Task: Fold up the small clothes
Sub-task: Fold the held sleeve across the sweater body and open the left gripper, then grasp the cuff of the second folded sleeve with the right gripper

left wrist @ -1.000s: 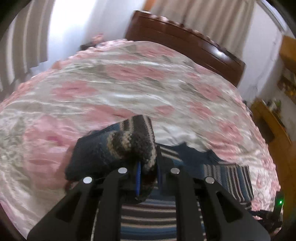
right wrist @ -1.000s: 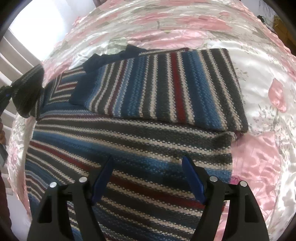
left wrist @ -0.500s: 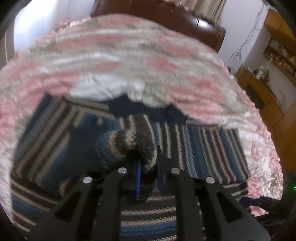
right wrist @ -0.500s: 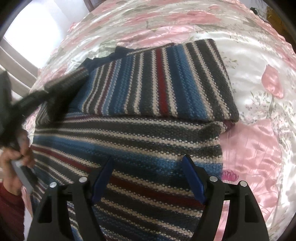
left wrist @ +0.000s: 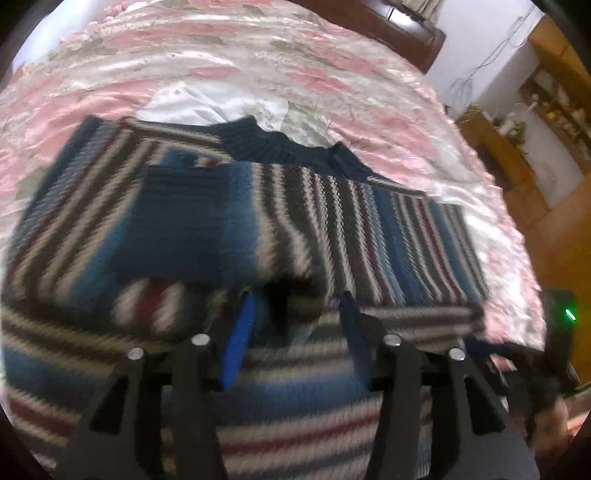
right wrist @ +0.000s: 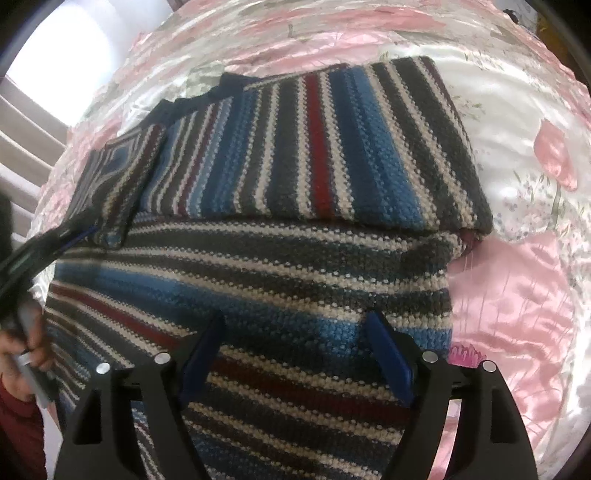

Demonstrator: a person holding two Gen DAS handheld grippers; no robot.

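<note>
Since a second ago the left gripper (left wrist: 295, 332) has carried the sleeve (left wrist: 173, 229) across the sweater (right wrist: 258, 280) and let go: its jaws, then pinched on the cuff, now stand apart with nothing clearly between them, though blur hides the fabric right at the tips. The sleeve lies across the chest, just below the collar (left wrist: 291, 151), likely laid there to square the sweater for the next fold. The right gripper (right wrist: 295, 350) hovers wide open and empty over the lower body, unmoved. The sweater lies flat on the bedspread (right wrist: 517, 288), its other sleeve already folded in as a neat panel.

Only the right view shows that panel sharply, plus a hand (right wrist: 26, 350) on the left tool's handle; only the left view shows the collar head-on and the headboard (left wrist: 388, 33).
</note>
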